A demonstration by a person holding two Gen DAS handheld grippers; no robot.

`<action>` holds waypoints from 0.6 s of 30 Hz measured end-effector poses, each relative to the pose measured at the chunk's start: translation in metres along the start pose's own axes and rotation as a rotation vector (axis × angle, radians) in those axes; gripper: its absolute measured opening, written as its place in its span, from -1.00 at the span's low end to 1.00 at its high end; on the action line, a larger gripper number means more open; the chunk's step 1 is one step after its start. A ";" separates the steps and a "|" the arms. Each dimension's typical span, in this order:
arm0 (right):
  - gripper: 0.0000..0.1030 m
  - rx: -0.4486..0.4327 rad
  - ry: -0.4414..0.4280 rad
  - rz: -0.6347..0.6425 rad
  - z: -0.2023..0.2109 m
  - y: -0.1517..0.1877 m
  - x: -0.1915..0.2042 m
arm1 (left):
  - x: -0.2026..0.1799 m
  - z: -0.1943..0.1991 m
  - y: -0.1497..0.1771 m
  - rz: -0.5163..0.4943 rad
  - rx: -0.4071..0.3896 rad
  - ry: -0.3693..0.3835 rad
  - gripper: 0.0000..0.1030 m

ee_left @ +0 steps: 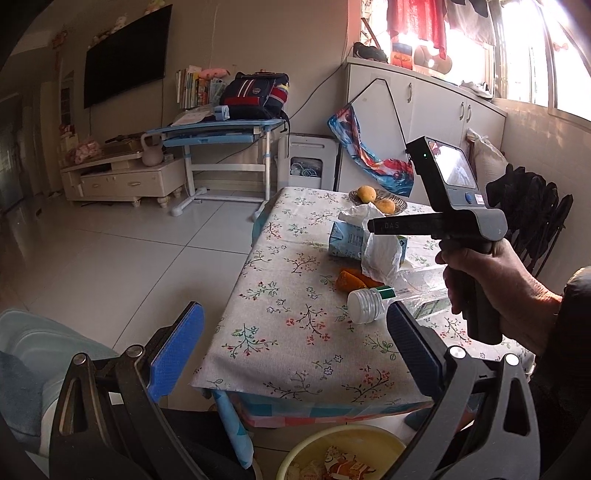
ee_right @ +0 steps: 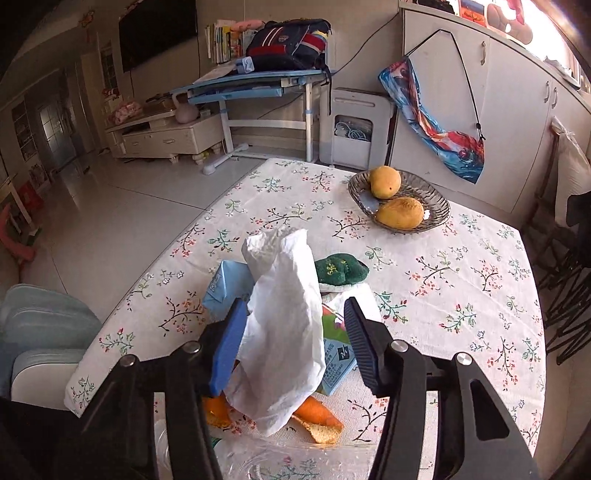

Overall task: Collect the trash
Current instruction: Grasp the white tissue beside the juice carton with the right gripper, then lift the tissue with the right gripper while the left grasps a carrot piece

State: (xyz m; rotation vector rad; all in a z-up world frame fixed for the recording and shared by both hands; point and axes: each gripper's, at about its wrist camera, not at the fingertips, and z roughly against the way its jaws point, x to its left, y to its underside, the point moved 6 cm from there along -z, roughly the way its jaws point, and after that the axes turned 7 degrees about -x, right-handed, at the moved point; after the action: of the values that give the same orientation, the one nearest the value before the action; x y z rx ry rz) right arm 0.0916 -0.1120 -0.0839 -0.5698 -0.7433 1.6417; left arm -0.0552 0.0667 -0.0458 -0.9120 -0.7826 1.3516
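- Floral tablecloth (ee_right: 461, 280) covers my table, with pale floor tiles, a blue desk (ee_right: 255, 83) and a wall television (ee_right: 157, 31) beyond at about eleven o'clock
- My right gripper (ee_right: 295, 347) hangs over the trash pile with its jaws wide apart; a crumpled white tissue (ee_right: 284, 328) stands up between them, touching the blue left pad (ee_right: 229, 347), and I cannot tell whether it is truly gripped
- Under the tissue lies a light blue carton (ee_right: 225, 286), with orange peel (ee_right: 317, 417) at six o'clock and a green cloth (ee_right: 341, 267) at one o'clock
- A glass dish (ee_right: 436, 206) with two yellow fruits (ee_right: 400, 212) sits farther off at one o'clock
- My left gripper (ee_left: 295, 354) is spread wide and holds nothing, short of the table's near edge
- From the left camera, a clear bottle (ee_left: 373, 304) lies on its side, cap toward me, beside the peel, at one o'clock
- A yellow bowl (ee_left: 380, 439) with scraps sits low at six o'clock, below the table edge
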 end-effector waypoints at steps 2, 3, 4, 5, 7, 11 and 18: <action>-0.36 0.028 -0.014 -0.011 -0.006 0.003 -0.001 | 0.001 -0.005 -0.001 0.006 0.007 0.000 0.86; -0.48 0.040 -0.023 -0.011 -0.008 0.005 -0.001 | 0.001 -0.007 0.000 0.009 0.012 -0.001 0.86; -0.71 0.052 -0.034 -0.011 -0.012 0.006 -0.002 | 0.001 -0.009 0.000 0.010 0.018 0.000 0.86; -0.80 0.056 -0.047 -0.019 -0.013 0.007 -0.002 | 0.001 -0.010 0.000 0.012 0.025 0.001 0.86; -0.88 0.037 -0.066 -0.056 -0.007 0.007 -0.006 | 0.000 -0.013 0.001 0.012 0.034 0.003 0.86; -0.90 -0.057 -0.095 -0.133 0.018 -0.005 -0.015 | -0.005 -0.016 0.004 -0.004 0.044 0.006 0.86; -0.90 -0.200 -0.133 -0.202 0.083 -0.020 -0.036 | -0.017 -0.027 0.000 -0.028 0.062 0.024 0.86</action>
State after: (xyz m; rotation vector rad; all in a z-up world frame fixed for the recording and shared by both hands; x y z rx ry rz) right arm 0.0526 -0.1590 -0.0147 -0.5118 -1.0375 1.4374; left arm -0.0328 0.0474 -0.0576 -0.8642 -0.7281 1.3311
